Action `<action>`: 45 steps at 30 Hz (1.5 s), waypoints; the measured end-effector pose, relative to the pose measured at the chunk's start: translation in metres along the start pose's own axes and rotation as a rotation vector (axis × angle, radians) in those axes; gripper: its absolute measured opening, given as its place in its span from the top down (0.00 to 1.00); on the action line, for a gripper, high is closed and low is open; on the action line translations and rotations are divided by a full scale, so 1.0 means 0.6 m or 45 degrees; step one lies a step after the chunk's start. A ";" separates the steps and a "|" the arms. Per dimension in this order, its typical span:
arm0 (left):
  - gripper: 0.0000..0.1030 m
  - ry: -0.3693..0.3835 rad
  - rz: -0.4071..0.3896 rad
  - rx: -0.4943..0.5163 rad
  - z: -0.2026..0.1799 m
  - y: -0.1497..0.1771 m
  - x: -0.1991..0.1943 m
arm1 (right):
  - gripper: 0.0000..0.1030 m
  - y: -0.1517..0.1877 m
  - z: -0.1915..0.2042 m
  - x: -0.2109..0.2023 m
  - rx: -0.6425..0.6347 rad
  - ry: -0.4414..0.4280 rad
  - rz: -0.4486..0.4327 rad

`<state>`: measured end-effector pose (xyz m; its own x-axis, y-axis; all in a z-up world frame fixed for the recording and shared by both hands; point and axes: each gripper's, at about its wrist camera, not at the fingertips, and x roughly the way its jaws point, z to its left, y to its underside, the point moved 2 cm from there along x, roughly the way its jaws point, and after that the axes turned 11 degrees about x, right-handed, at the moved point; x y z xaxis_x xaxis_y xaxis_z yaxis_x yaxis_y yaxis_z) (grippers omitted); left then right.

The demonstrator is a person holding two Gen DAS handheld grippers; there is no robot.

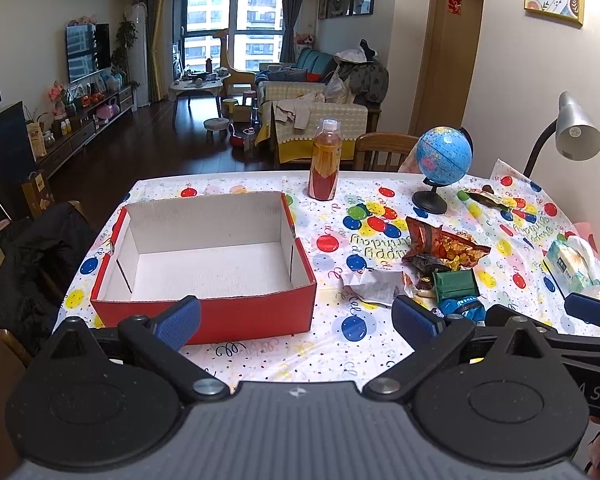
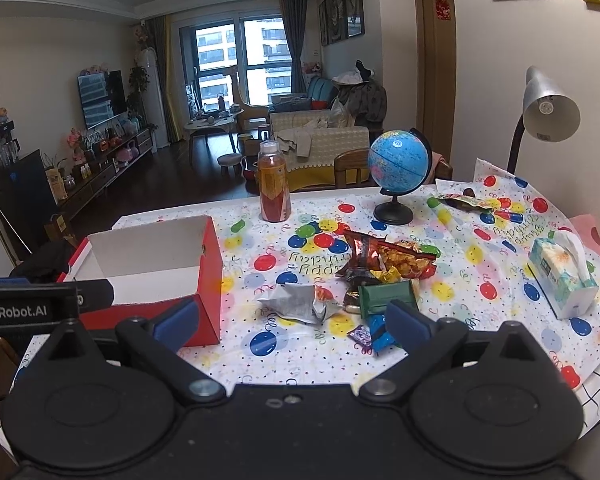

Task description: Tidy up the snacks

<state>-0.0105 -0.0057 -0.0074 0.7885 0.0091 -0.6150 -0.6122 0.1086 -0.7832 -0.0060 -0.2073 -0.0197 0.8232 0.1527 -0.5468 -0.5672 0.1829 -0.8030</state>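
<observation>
An empty red cardboard box [image 1: 204, 312] [image 2: 208, 280] with a white inside sits at the left of the table. To its right lies a heap of snacks: an orange-red bag [image 1: 444, 246] [image 2: 396, 258], a green packet [image 1: 456, 284] [image 2: 384, 294], a blue packet [image 1: 462, 308] [image 2: 380, 336], a small purple sweet [image 2: 360, 334] and a crumpled silver wrapper [image 1: 374, 284] [image 2: 296, 302]. My left gripper [image 1: 296, 320] stands open before the box's near right corner, holding nothing. My right gripper [image 2: 292, 322] hangs open just short of the heap, its right finger beside the blue packet.
A juice bottle [image 1: 325, 160] [image 2: 274, 182], a blue globe [image 1: 442, 160] [image 2: 398, 166], a tissue pack [image 1: 572, 264] [image 2: 562, 276] and a desk lamp [image 1: 572, 128] [image 2: 544, 108] stand on the balloon-print tablecloth [image 1: 332, 344]. Another snack packet [image 1: 486, 196] [image 2: 460, 200] lies at the back right. Chairs ring the table.
</observation>
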 end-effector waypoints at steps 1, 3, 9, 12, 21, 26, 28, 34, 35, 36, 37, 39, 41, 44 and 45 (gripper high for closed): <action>0.01 0.000 0.000 0.000 0.000 0.000 0.000 | 0.03 0.001 0.001 0.002 0.001 0.001 0.003; 0.01 -0.001 -0.001 0.000 -0.001 0.000 0.001 | 0.03 0.003 0.002 0.006 0.002 -0.001 0.008; 0.01 -0.002 0.000 -0.001 0.003 0.002 0.000 | 0.03 0.004 0.006 0.007 -0.003 -0.006 0.007; 0.01 -0.001 0.001 0.000 0.001 0.001 0.001 | 0.03 0.003 0.006 0.007 -0.002 -0.006 0.008; 0.01 -0.002 0.002 -0.002 0.008 0.005 0.001 | 0.03 0.003 0.012 0.008 -0.003 -0.005 0.008; 0.01 -0.003 0.003 -0.001 0.009 0.003 0.001 | 0.03 0.003 0.015 0.007 -0.007 -0.004 0.004; 0.01 -0.001 0.001 -0.002 0.012 0.005 0.001 | 0.03 0.004 0.017 0.007 -0.007 -0.002 0.001; 0.01 0.003 0.001 0.001 0.013 0.005 0.001 | 0.03 0.003 0.019 0.006 -0.004 0.002 0.001; 0.01 0.007 0.000 0.002 0.023 0.001 0.001 | 0.03 0.001 0.026 0.006 -0.002 0.007 0.000; 0.01 0.011 -0.001 0.003 0.029 -0.001 0.002 | 0.02 -0.002 0.032 0.007 0.001 0.014 0.000; 0.01 0.014 -0.002 0.005 0.032 -0.001 0.003 | 0.02 -0.002 0.034 0.007 0.005 0.015 0.001; 0.01 0.020 -0.002 0.009 0.036 -0.004 0.004 | 0.02 -0.003 0.037 0.006 0.007 0.020 -0.003; 0.01 0.026 -0.004 0.015 0.039 -0.005 0.006 | 0.02 -0.002 0.038 0.004 0.008 0.025 -0.009; 0.01 0.037 -0.008 0.027 0.033 -0.007 0.003 | 0.03 0.004 0.037 0.001 0.012 0.035 -0.020; 0.01 0.041 -0.010 0.031 0.034 -0.008 0.004 | 0.03 0.006 0.038 -0.001 0.011 0.039 -0.024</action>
<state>-0.0046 0.0140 -0.0035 0.7907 -0.0237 -0.6117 -0.6039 0.1331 -0.7858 -0.0094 -0.1848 -0.0170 0.8342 0.1190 -0.5385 -0.5514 0.1938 -0.8114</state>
